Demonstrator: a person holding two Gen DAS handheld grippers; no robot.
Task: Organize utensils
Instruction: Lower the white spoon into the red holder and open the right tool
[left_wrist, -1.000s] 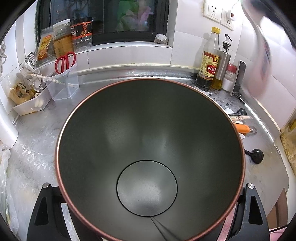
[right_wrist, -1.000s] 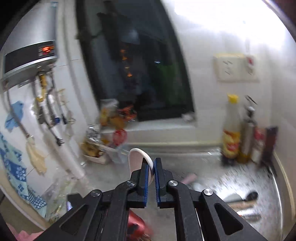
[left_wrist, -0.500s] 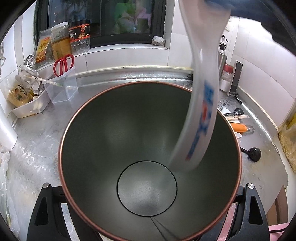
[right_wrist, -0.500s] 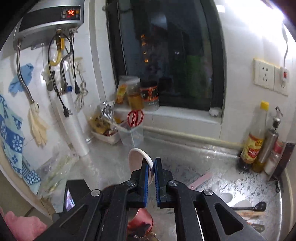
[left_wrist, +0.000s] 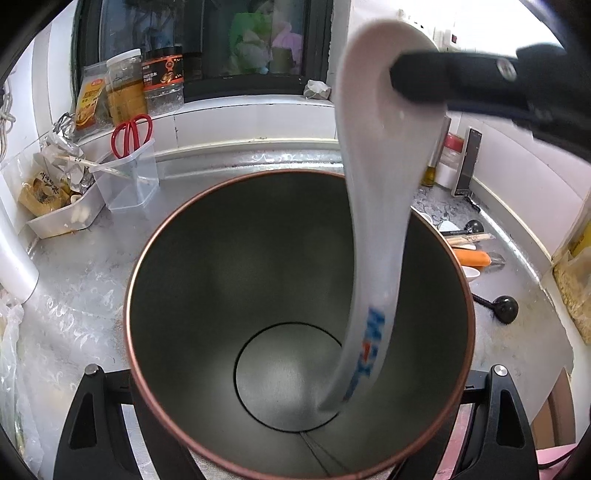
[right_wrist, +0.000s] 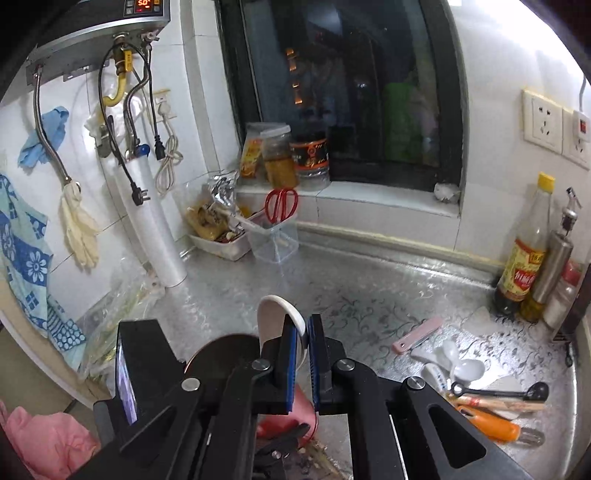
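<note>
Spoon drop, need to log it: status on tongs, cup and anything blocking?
Right tongs shut on white spoon, handle down inside the cup. Left tongs clamp the cup. Cup otherwise empty, nothing blocking.

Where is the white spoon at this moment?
In the left wrist view the spoon hangs handle-down inside the cup, right of centre, its bowl gripped by the right gripper.

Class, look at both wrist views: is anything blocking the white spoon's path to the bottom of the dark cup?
Nothing visible does. The white spoon, pinched by the right gripper, already has its handle inside the cup held by the left gripper; the cup's bottom below it looks bare.
</note>
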